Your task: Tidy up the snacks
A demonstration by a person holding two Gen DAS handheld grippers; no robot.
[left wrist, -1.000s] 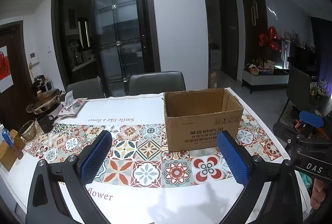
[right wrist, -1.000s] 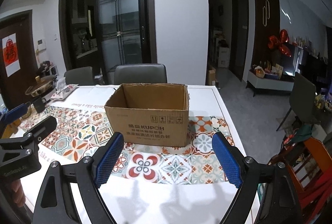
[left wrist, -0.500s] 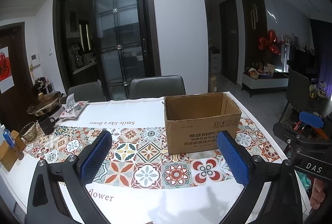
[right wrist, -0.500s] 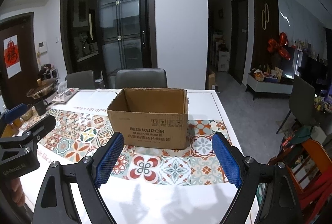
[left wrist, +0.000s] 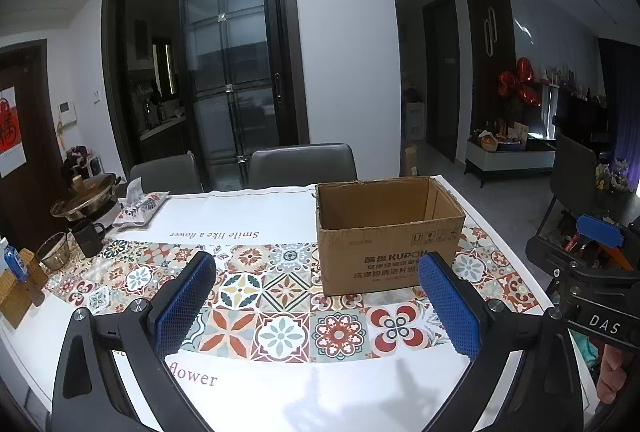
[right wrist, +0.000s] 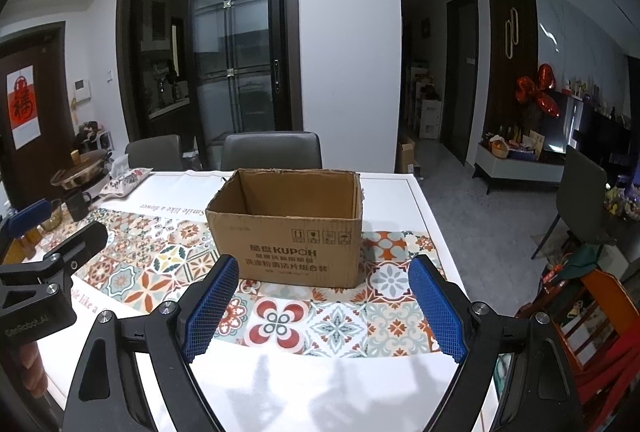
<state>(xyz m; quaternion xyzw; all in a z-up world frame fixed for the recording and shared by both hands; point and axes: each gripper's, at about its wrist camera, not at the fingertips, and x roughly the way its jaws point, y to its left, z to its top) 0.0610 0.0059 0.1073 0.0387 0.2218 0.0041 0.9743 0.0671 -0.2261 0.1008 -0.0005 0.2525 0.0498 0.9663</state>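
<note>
On the tabletop sits one open cardboard box, on the tiled-pattern runner, with two grey chairs behind it. Both tools, left tool and right tool, hang wide open, holding nothing, short of the box

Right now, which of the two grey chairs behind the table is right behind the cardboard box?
The wider chair, the one nearer the white wall. In the right view it sits straight behind the box. The other chair is off to the left, near the tissue pack.
</note>
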